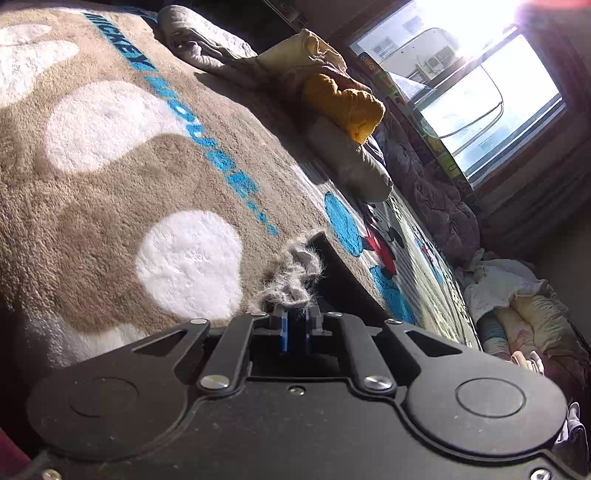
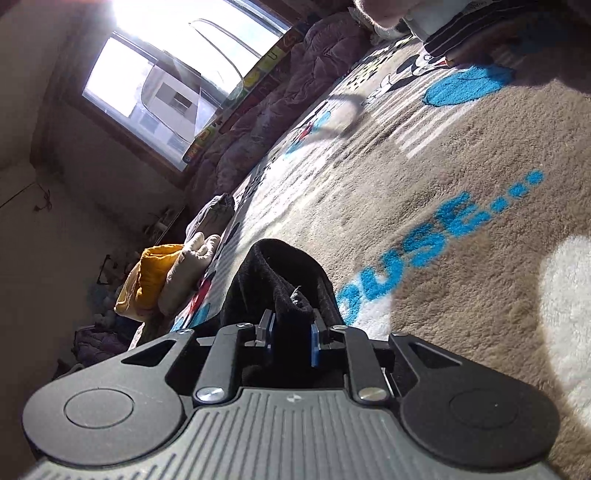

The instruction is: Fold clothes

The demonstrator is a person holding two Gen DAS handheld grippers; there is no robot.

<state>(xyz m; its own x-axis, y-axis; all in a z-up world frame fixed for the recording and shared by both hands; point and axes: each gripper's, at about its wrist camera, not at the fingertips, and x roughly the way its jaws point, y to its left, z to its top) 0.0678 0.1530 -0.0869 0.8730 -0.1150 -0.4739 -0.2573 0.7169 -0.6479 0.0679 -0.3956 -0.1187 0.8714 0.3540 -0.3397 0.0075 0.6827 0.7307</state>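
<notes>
In the left wrist view my left gripper [image 1: 294, 320] is shut on a bunched grey fuzzy edge of a dark garment [image 1: 295, 277], whose black part [image 1: 343, 273] runs off to the right over the Mickey Mouse blanket [image 1: 122, 206]. In the right wrist view my right gripper [image 2: 291, 332] is shut on a thick fold of the black garment [image 2: 280, 280], which rises in a loop just ahead of the blue pads. The blanket [image 2: 461, 155] lies under it.
A pile of clothes with a yellow piece [image 1: 343, 103] and grey pieces [image 1: 351, 158] lies on the bed; it also shows in the right wrist view [image 2: 155, 277]. A purple quilt [image 1: 436, 192] lines the window side. More clothes [image 1: 517, 295] are heaped at the right. A striped item [image 2: 465, 33] sits at the far end.
</notes>
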